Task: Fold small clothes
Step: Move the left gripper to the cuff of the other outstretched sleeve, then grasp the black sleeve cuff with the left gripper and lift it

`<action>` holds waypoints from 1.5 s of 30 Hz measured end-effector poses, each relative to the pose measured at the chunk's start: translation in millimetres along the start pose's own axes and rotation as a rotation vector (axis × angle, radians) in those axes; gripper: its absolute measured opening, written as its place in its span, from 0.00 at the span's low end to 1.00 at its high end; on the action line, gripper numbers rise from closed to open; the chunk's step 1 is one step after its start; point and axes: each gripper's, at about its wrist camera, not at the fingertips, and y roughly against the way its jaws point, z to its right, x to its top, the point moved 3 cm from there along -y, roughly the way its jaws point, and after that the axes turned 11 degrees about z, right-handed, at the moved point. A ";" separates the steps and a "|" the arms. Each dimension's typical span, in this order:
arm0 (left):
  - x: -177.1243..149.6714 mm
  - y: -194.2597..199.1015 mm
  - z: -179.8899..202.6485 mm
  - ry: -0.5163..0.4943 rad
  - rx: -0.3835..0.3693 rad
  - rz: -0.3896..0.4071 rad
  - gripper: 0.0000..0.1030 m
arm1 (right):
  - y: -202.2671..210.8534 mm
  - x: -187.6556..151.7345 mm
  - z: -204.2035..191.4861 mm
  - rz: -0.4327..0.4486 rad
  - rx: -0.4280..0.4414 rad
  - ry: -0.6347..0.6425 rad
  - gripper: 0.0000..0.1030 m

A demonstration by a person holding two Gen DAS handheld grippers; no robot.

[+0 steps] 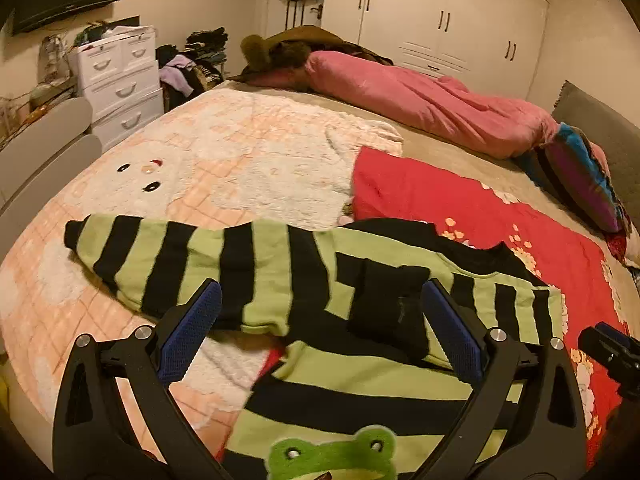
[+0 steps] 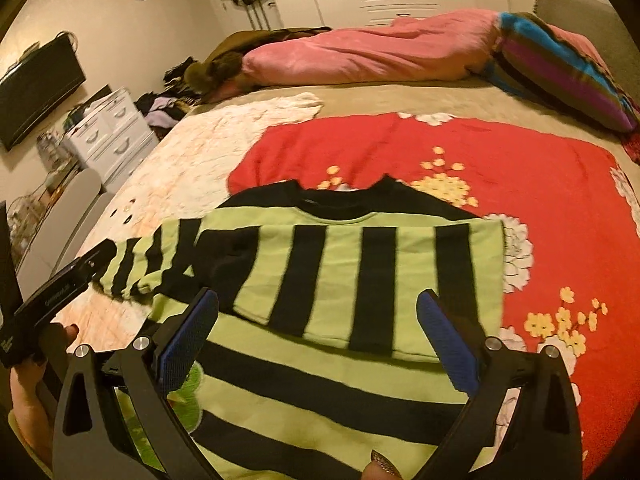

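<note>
- Presently the striped sweater [image 2: 360, 264] lies on the bed [image 1: 440, 128], one sleeve folded across its chest.
- Left claw [image 1: 320, 320] and right claw [image 2: 316, 320] both gape, holding nothing.
- Hem cut off below.

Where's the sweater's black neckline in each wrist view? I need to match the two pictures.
Left wrist view: the black neckline sits right of centre, above the open left claw, against the red floral blanket.
Right wrist view: the neckline sits just above centre, beyond the open right claw.
Shared landmark: the pink quilt at the far side of the bed.
</note>
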 end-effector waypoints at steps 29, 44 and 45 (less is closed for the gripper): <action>-19.3 -33.5 -190.5 0.277 0.183 -0.104 0.91 | -69.4 -8.4 -133.7 -0.104 0.159 0.130 0.96; -20.6 -69.0 -276.2 0.464 0.165 -0.058 0.82 | -93.1 -38.9 -129.6 -0.116 0.099 0.165 0.96; -21.4 -74.0 -278.9 0.465 0.166 -0.062 0.79 | -94.4 -41.1 -132.0 -0.122 0.102 0.170 0.96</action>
